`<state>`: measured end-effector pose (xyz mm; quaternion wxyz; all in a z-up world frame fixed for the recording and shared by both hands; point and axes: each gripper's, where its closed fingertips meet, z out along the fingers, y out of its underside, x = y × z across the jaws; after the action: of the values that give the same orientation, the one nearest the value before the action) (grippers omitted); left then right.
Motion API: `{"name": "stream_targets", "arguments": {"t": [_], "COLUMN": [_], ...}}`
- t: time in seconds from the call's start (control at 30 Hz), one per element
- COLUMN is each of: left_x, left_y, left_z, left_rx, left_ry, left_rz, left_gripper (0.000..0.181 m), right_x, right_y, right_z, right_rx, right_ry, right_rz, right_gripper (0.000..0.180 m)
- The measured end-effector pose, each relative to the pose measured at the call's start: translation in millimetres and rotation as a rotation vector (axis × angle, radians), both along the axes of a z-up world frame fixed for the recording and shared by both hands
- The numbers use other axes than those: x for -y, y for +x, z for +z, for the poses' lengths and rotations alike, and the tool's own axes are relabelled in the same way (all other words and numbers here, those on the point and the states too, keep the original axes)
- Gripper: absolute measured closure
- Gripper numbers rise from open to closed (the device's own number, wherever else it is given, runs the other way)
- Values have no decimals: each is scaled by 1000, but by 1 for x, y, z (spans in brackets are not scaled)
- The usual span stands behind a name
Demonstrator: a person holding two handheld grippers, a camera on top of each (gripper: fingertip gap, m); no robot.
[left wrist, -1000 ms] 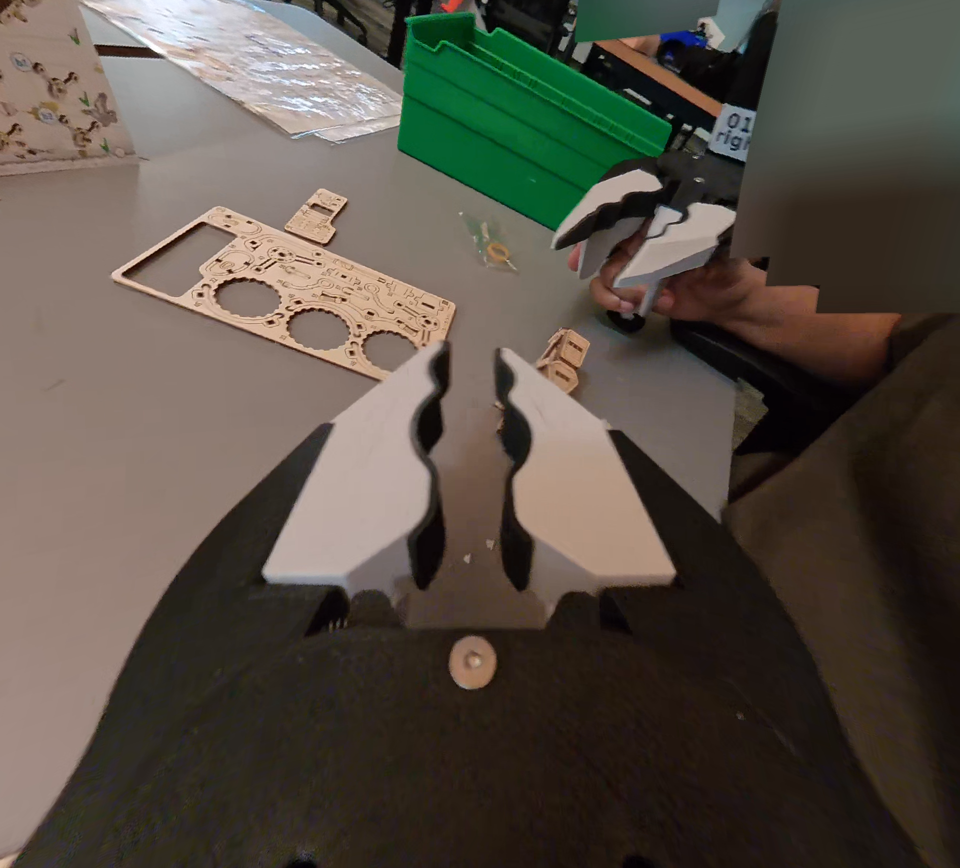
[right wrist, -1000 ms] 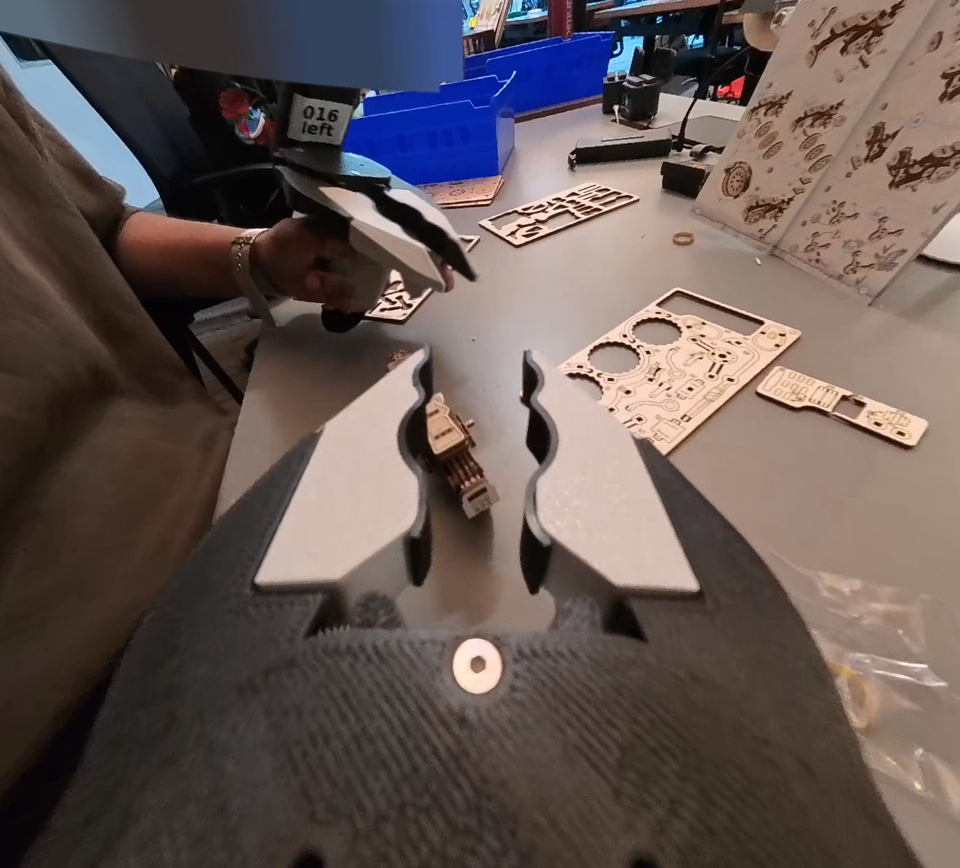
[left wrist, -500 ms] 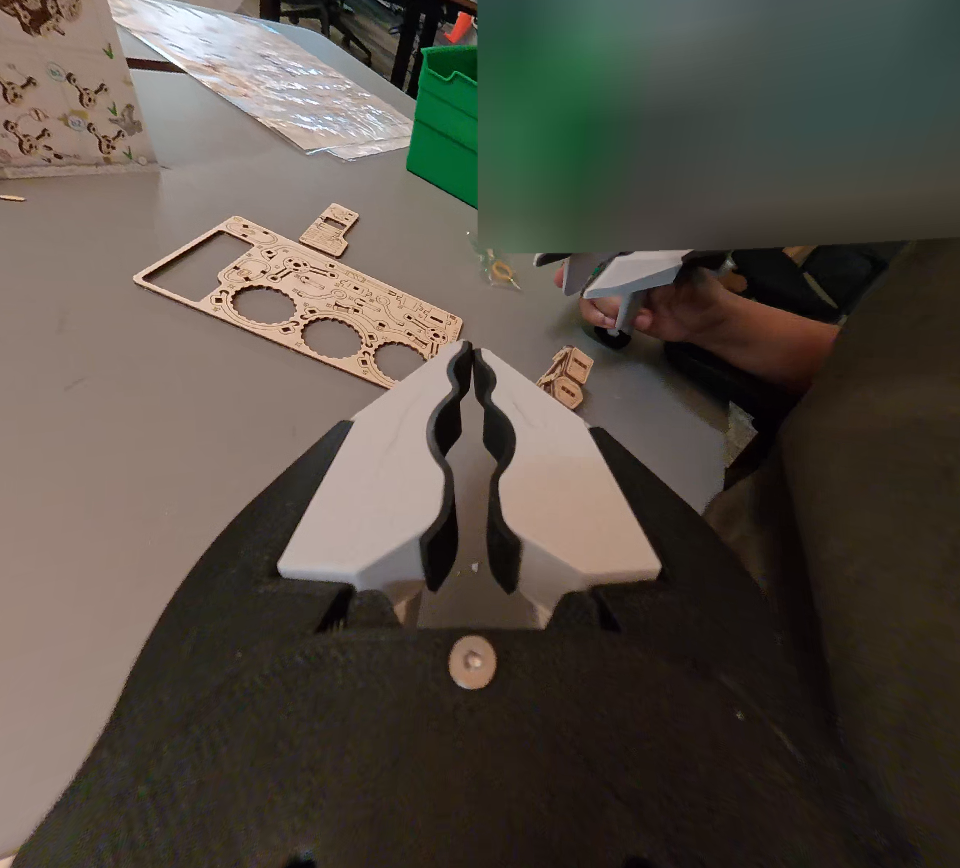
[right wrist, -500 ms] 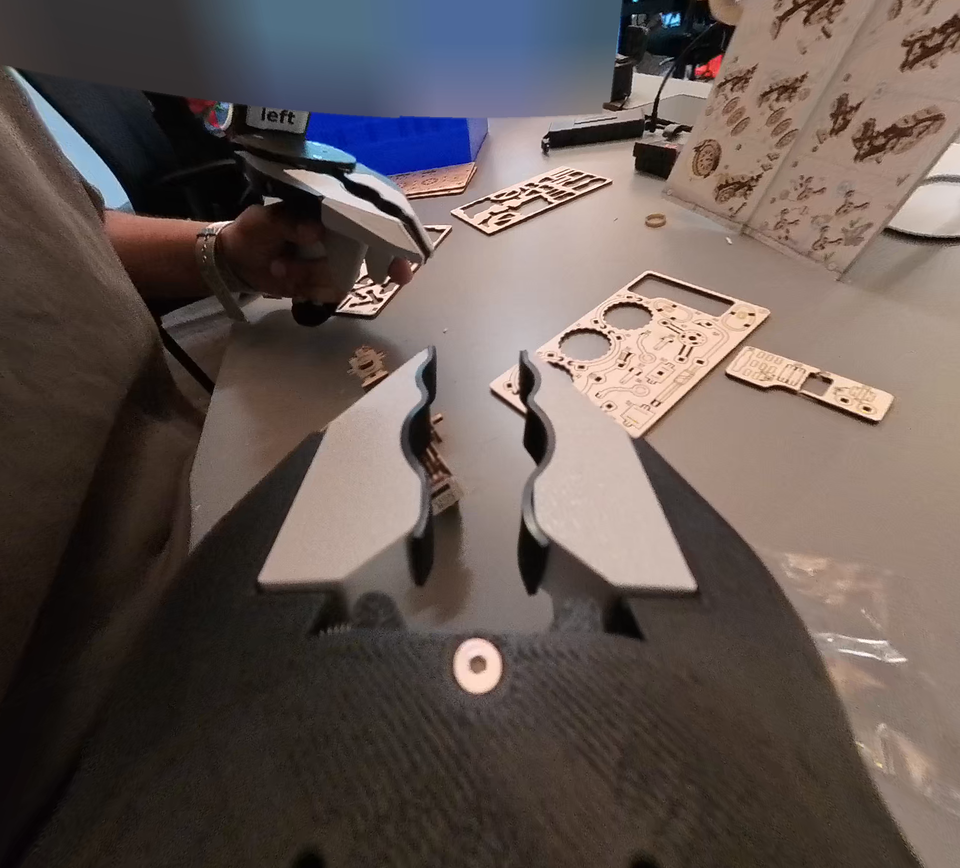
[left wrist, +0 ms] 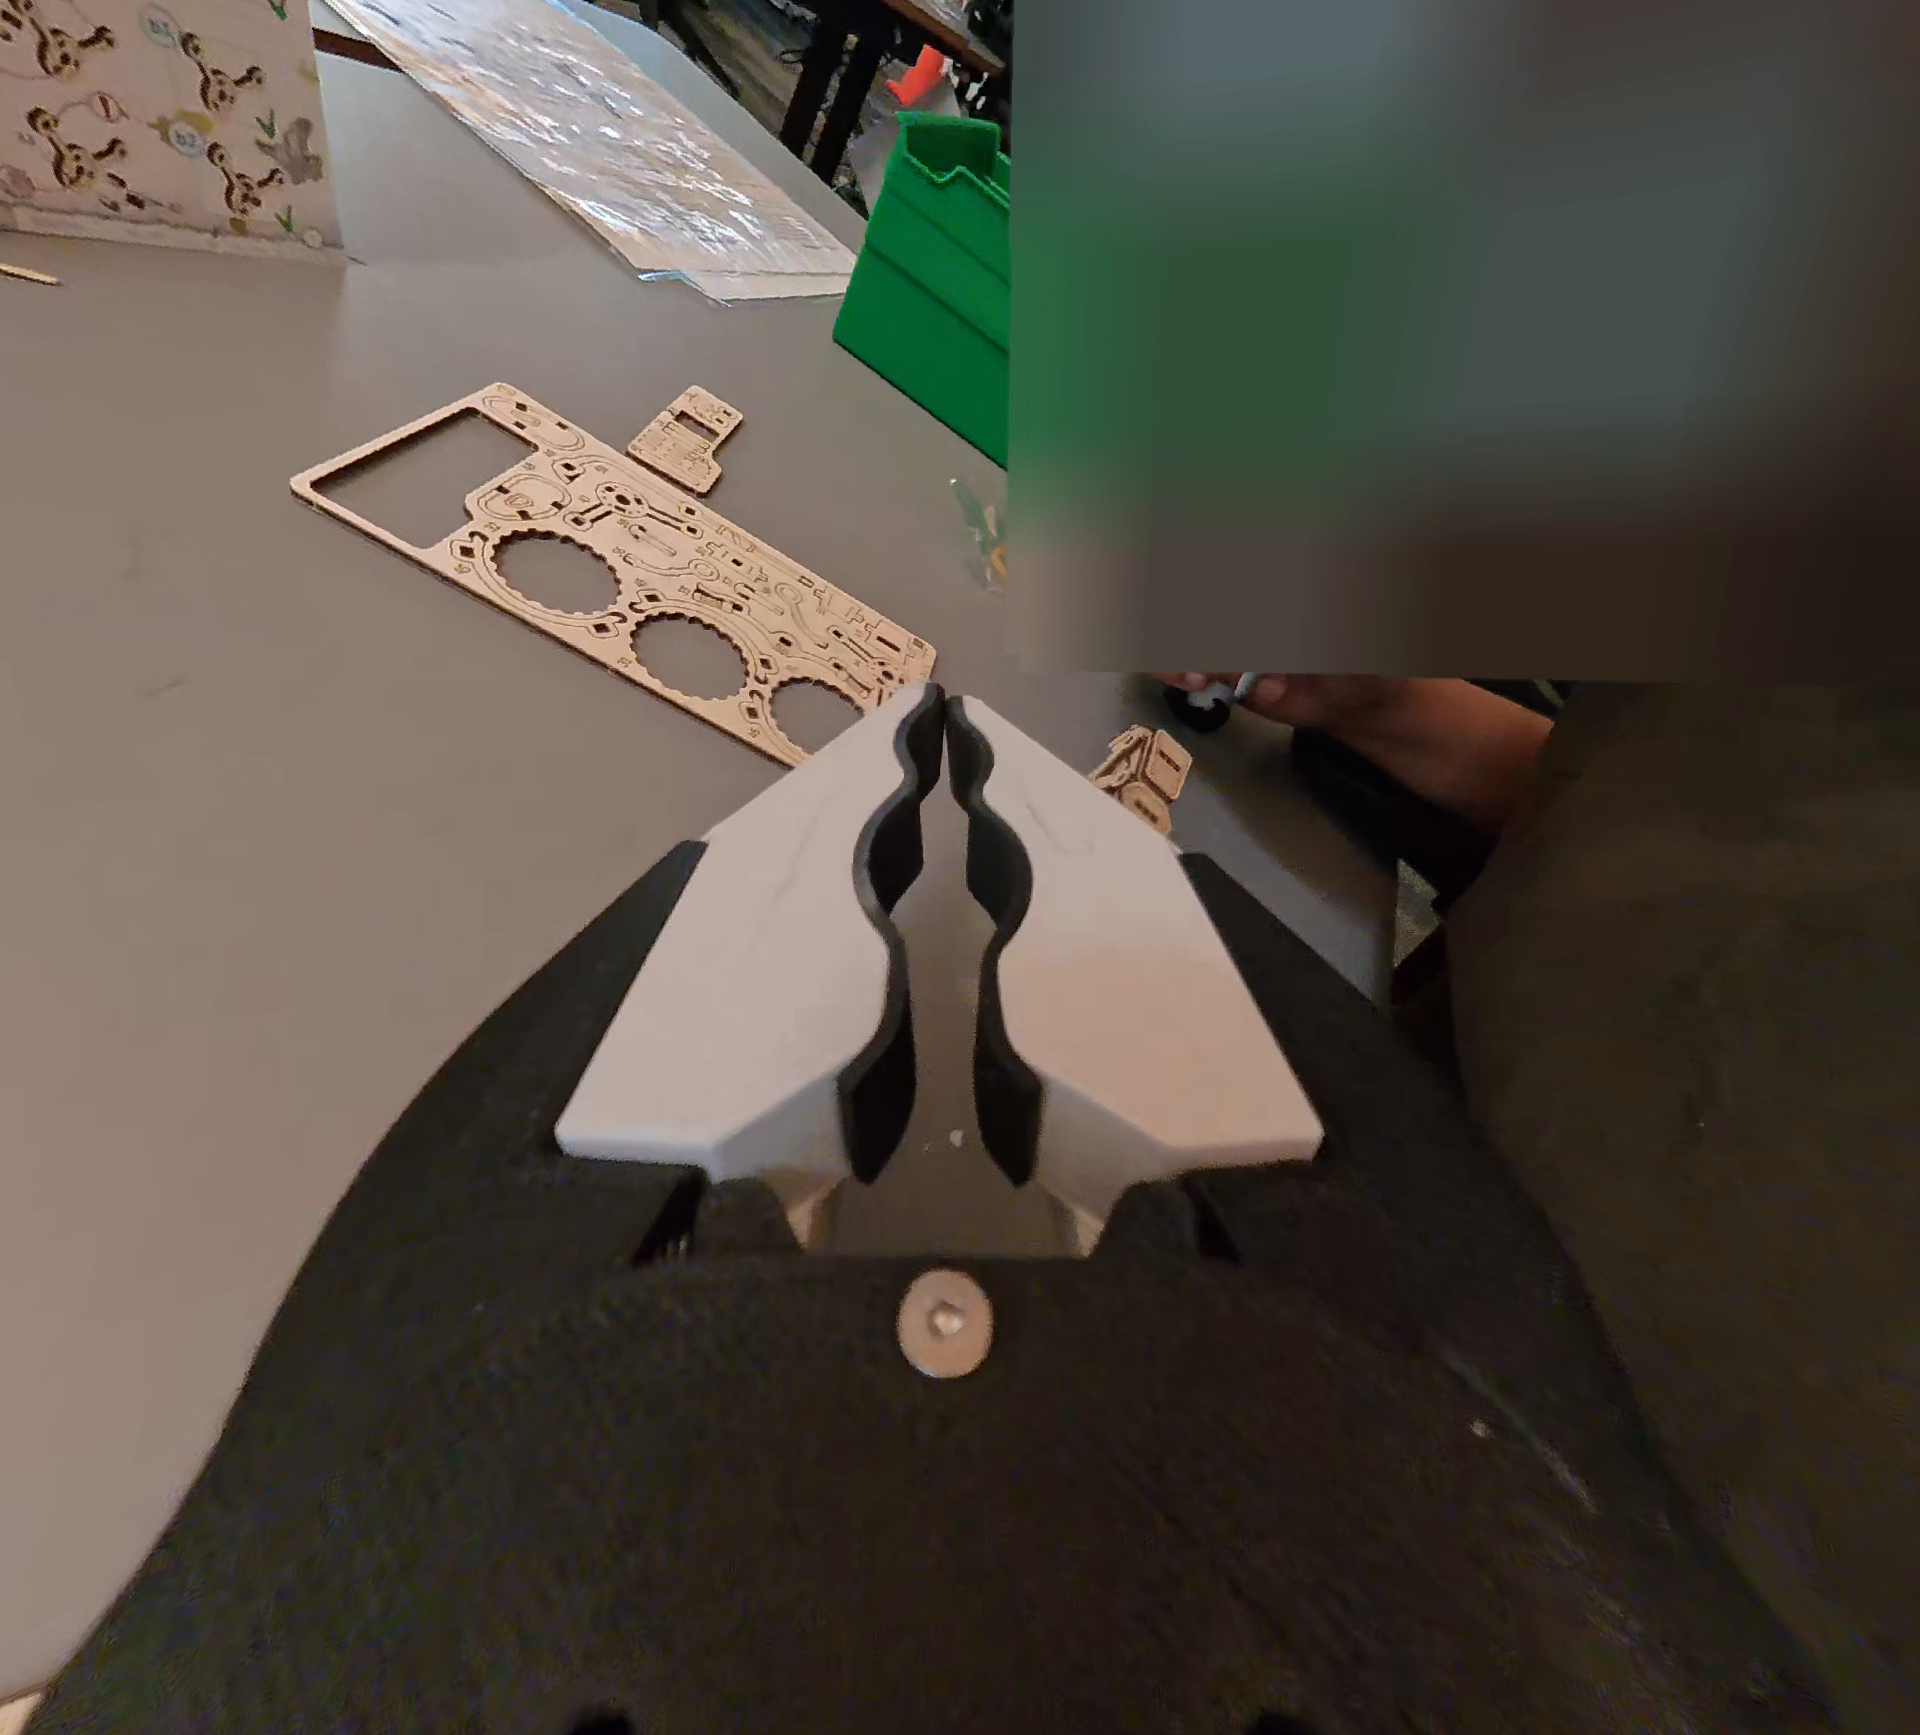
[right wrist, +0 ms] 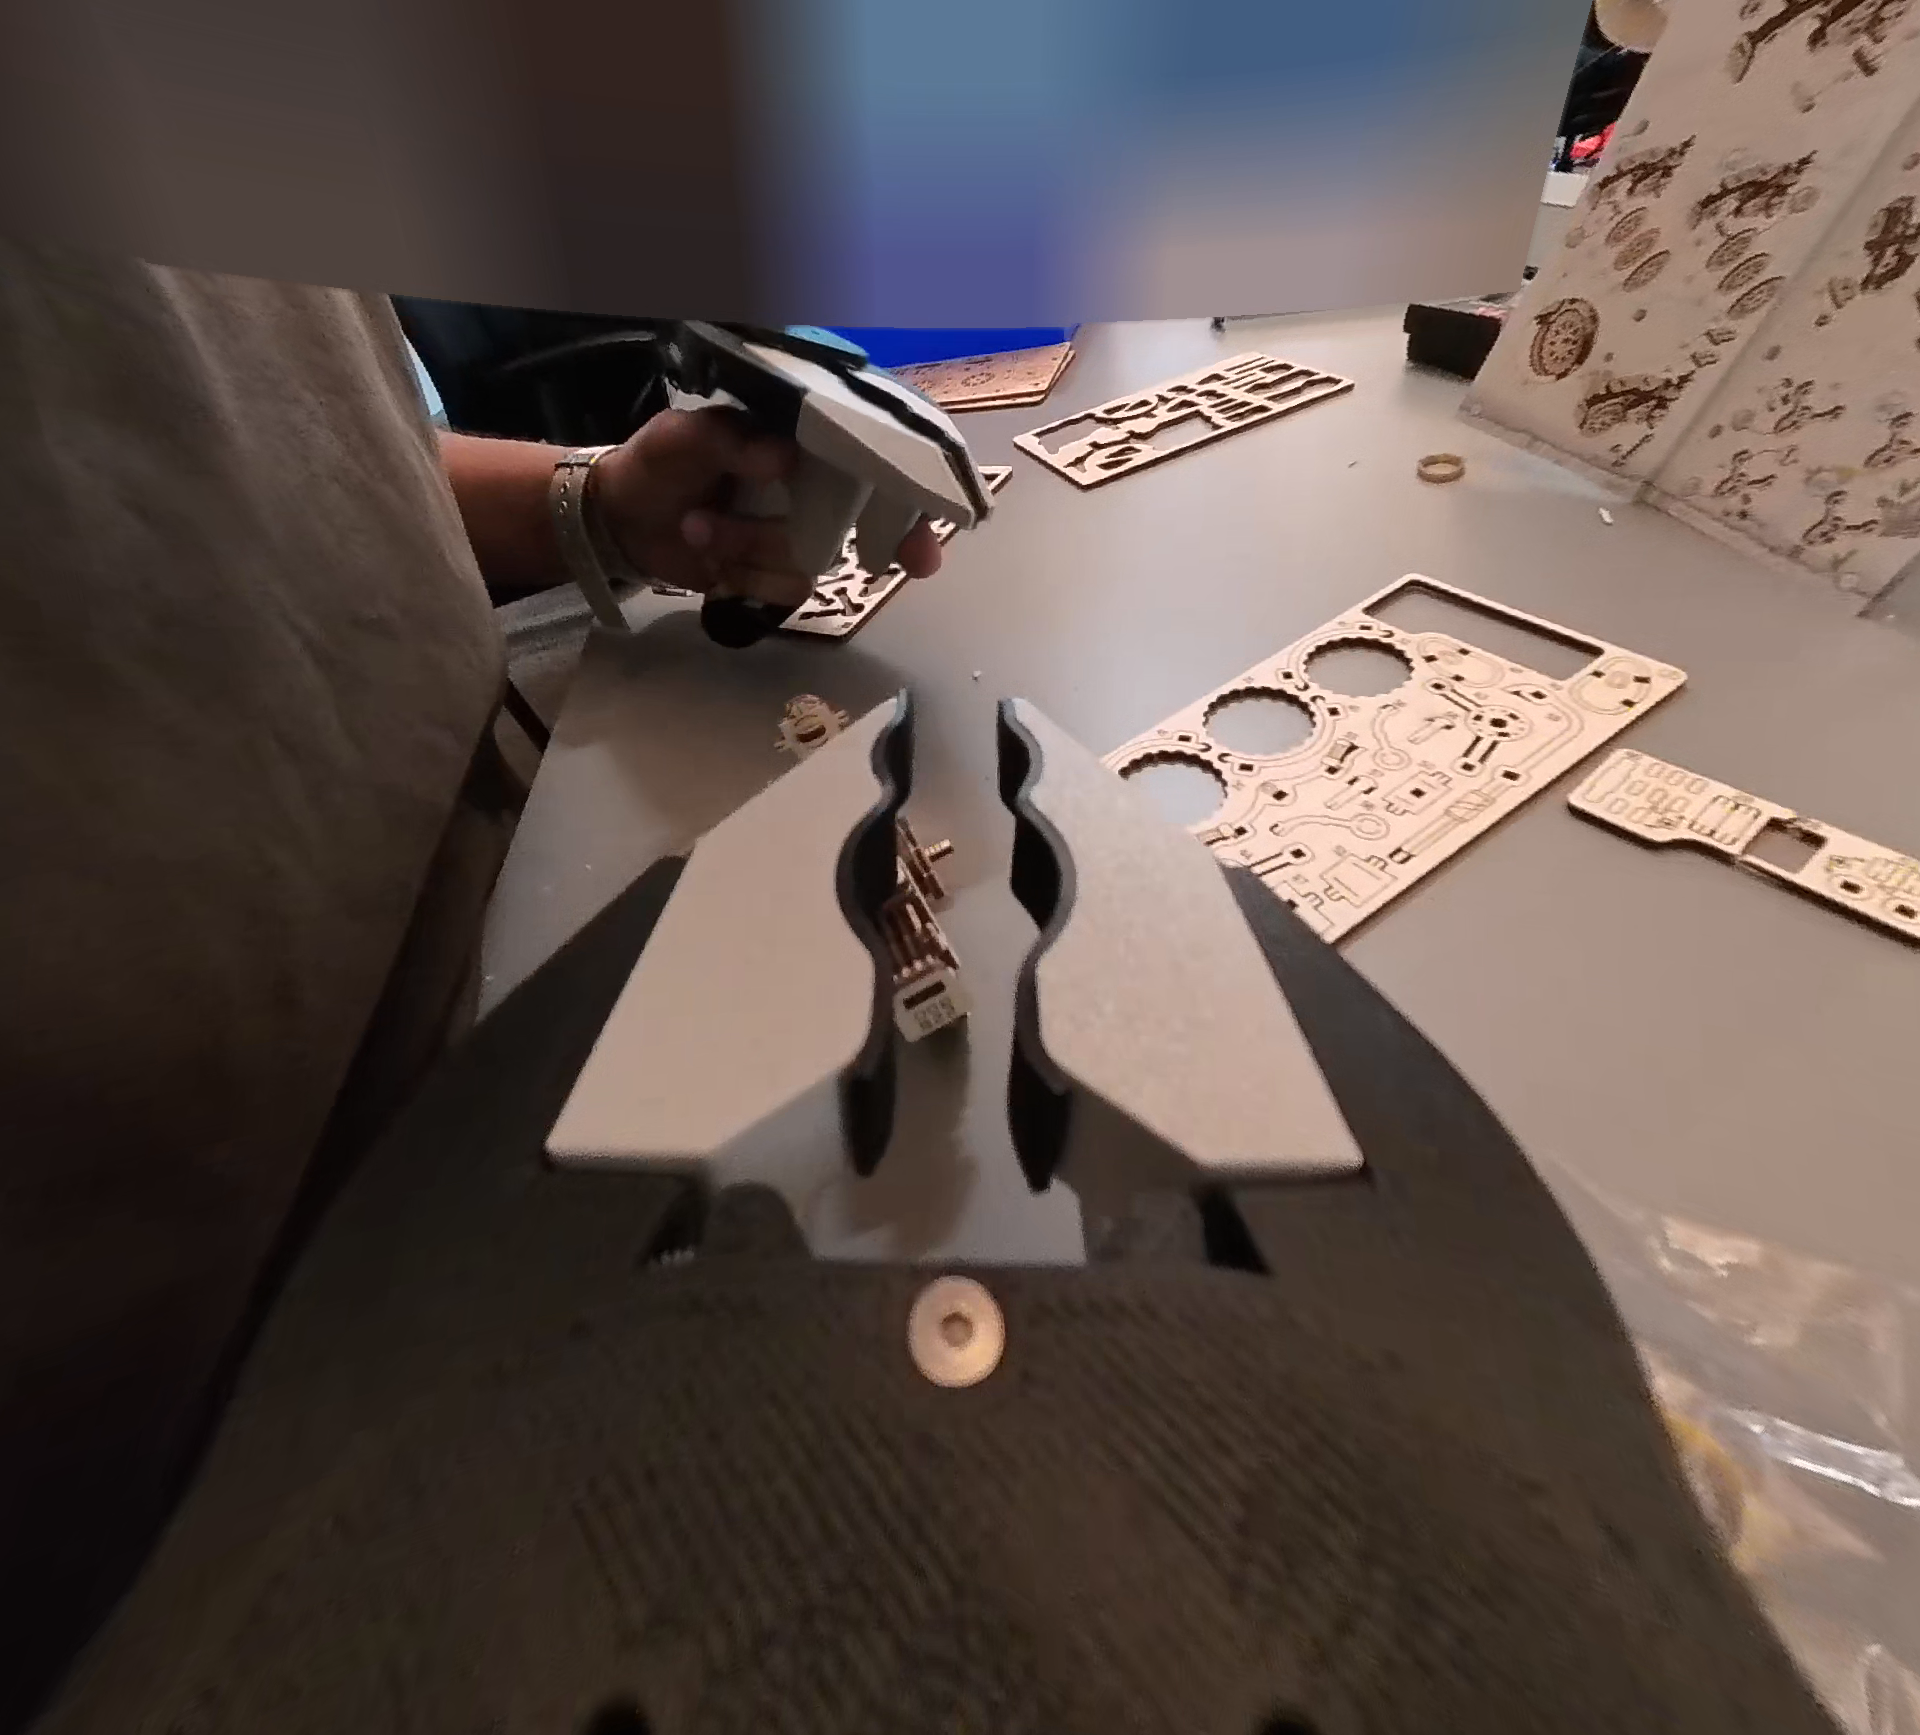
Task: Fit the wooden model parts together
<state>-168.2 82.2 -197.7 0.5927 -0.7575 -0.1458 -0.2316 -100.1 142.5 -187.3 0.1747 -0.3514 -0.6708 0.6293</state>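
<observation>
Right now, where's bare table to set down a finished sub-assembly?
Free: the wide grey stretch left of the punched wooden sheet, below the instruction board. Crowded: the near edge around the wooden sub-assembly under the open right gripper, and the plastic bag.

Grey counter (right wrist: 1195,605) w/ wooden kit parts spread flat on it.

Big punched-out wooden sheet (right wrist: 1392,750) w/ round toothed holes lies mid-counter, small wooden strip (right wrist: 1756,838) just beside it. Part-built wooden model (right wrist: 920,937) near front edge, small loose wooden piece (right wrist: 808,724) near it. Another cut sheet (right wrist: 1184,418) farther back. Green bin (left wrist: 925,293), clear plastic bag (right wrist: 1787,1436) and upright instruction sheets (right wrist: 1766,283) also on counter.
</observation>
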Motion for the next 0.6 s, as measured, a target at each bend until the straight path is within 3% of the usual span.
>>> {"name": "stream_targets", "arguments": {"t": [0.6], "left_x": [1], "left_y": [-3], "left_z": [1], "left_rx": [5], "left_ry": [5], "left_rz": [13], "left_gripper": [181], "right_x": [-2], "right_y": [-1], "right_z": [0], "right_rx": [9], "right_ry": [-6], "right_rz": [-10], "right_gripper": [165]}}
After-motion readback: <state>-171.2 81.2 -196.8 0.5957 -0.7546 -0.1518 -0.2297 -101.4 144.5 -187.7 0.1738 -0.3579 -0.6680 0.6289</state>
